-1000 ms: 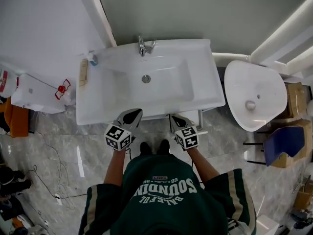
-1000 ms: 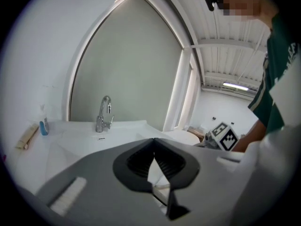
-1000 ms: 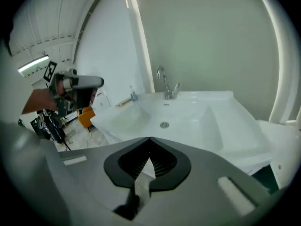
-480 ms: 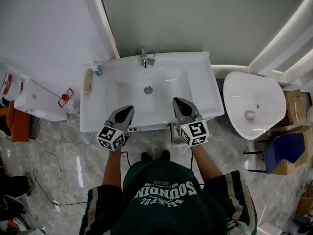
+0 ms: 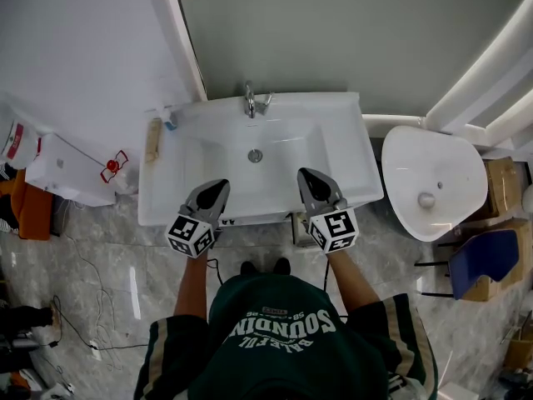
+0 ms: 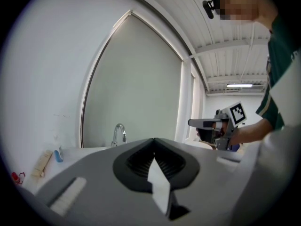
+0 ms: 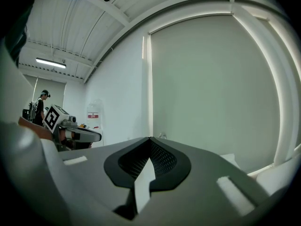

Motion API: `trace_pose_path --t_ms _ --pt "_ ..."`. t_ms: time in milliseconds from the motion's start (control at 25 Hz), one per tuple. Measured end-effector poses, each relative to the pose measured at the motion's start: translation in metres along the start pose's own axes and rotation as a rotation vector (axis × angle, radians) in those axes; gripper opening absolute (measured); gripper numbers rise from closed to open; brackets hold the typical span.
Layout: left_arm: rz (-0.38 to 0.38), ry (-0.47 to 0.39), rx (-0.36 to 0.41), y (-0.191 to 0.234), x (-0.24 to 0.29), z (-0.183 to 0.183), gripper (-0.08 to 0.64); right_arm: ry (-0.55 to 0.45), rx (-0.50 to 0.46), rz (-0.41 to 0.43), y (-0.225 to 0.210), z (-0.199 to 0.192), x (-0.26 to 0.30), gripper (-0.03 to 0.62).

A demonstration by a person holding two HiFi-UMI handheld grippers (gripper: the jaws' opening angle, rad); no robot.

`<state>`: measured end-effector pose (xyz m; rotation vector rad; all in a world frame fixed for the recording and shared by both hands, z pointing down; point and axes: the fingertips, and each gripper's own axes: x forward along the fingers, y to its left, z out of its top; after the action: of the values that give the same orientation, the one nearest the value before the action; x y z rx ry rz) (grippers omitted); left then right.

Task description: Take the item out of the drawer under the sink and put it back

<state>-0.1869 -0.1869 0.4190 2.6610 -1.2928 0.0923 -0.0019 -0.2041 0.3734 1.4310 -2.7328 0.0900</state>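
Left gripper (image 5: 219, 188) jaws together, nothing between; right gripper (image 5: 307, 177) jaws together, nothing between; both hover over front rim of sink (image 5: 166, 182); drawer, item hidden below basin.

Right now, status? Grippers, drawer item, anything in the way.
Left hand-held gripper shut, empty; right hand-held gripper shut, empty. Both over the sink front edge. Drawer and item hidden under the sink. No blocker seen from above.

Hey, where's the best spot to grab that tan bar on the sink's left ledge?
Probably mid-length on the tan bar, across its narrow width, from straight above: it lies flat with its long axis front to back.
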Motion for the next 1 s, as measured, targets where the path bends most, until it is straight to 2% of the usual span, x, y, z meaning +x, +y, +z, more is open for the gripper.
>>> trace_pose_path --t_ms 1000 --pt "-0.025 0.018 -0.032 -0.004 0.004 -0.013 0.049 0.018 0.013 -0.013 0.001 -0.010 -0.004 0.002"
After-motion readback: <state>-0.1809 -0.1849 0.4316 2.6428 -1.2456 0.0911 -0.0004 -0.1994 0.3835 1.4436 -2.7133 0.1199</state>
